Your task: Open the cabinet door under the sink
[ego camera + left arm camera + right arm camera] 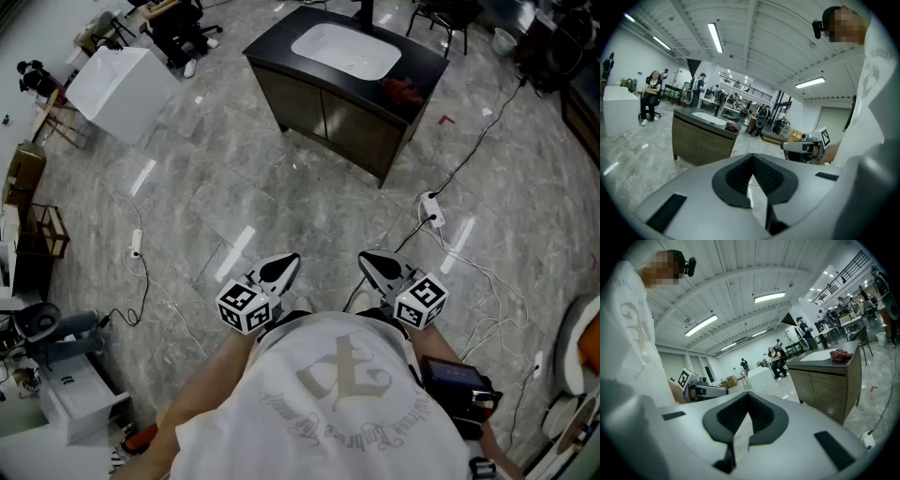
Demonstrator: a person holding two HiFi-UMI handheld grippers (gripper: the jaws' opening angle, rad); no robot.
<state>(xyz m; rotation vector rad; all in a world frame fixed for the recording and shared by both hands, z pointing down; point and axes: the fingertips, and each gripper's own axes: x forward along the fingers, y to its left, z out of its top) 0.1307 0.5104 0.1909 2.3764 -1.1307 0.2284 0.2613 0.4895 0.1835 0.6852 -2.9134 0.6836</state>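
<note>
At 12 o'clock in the head view, well apart from the person, stands the sink cabinet. Both cabinet doors sit flush and closed, and no handle can be made out. A white basin is set in the top, with a red cloth at its 3 o'clock on the counter.

The left gripper and right gripper sit at 6 o'clock, close to the person's body, side by side and aimed toward the cabinet. Both are clenched on nothing: each gripper view shows the pads meeting, with only floor past them. A power strip with cables lies at the right gripper's 1 o'clock.

The task looks not yet begun, with no contact on a door. The walk-up, the reach to a door edge and the pull are all left.
</note>
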